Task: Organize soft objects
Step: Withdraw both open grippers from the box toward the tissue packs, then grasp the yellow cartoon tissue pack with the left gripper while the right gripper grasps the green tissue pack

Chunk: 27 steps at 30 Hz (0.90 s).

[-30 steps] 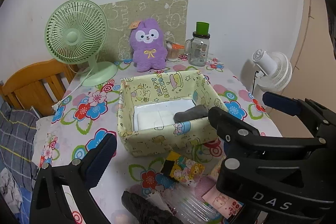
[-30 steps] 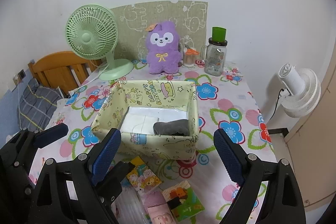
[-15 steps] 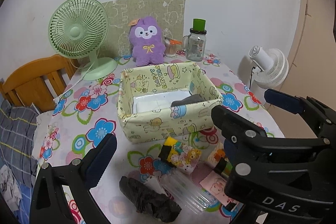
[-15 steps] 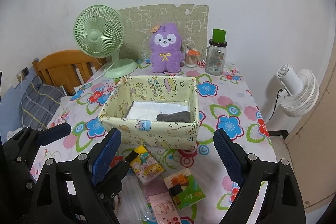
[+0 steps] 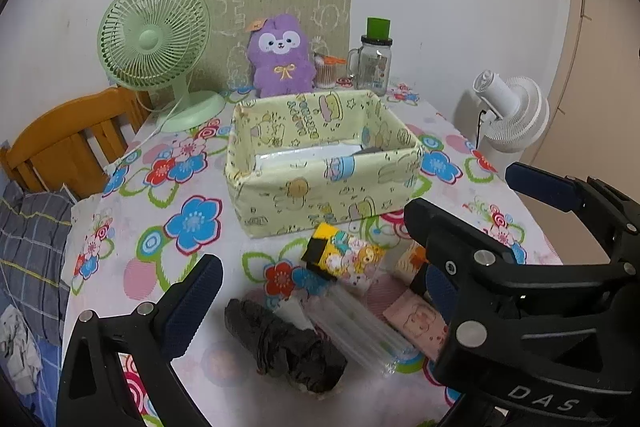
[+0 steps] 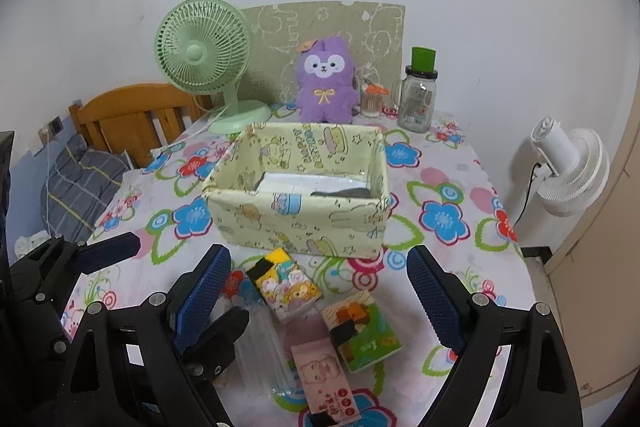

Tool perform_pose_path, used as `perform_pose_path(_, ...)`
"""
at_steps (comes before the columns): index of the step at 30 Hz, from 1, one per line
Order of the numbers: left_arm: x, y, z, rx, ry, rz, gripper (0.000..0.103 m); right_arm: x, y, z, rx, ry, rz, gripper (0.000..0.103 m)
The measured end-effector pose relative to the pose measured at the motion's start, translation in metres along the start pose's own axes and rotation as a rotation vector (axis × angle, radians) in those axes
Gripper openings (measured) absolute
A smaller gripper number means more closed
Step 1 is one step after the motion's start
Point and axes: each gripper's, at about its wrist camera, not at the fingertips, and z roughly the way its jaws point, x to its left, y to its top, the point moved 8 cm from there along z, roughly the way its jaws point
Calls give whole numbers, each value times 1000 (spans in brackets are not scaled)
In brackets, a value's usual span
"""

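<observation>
A yellow cartoon-print fabric box [image 5: 320,195] [image 6: 296,219] stands mid-table; inside lie a white folded cloth [image 5: 308,155] and a dark grey roll [image 6: 344,193]. In front of it lie a yellow tissue pack [image 5: 344,259] [image 6: 286,285], a green pack [image 6: 362,331], a pink pack [image 6: 324,377], a clear plastic sleeve [image 5: 360,327] and a black rolled bundle [image 5: 280,343]. My left gripper [image 5: 320,291] is open and empty above these. My right gripper [image 6: 316,295] is open and empty over the packs.
A purple plush [image 6: 326,85], a green desk fan [image 6: 200,55], a glass jar with green lid [image 6: 418,95] and a swab cup [image 6: 372,101] stand at the back. A wooden chair [image 6: 132,119] stands left, a white floor fan [image 6: 568,175] right of the flowered tablecloth [image 6: 440,187].
Both grippers have drawn back from the box and lowered. The black bundle and more of the packs have come into view. Both stay open and empty.
</observation>
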Motion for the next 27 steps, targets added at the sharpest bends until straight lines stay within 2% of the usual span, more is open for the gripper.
perform_pose_path(12,-8,-25,19,41,-28,7,102,-2,-27,12,39,-18,-3,92)
perform_pose_path(27,-20,-43,50,92,-56,66,102,-20,-55,33,113,-55,10,92)
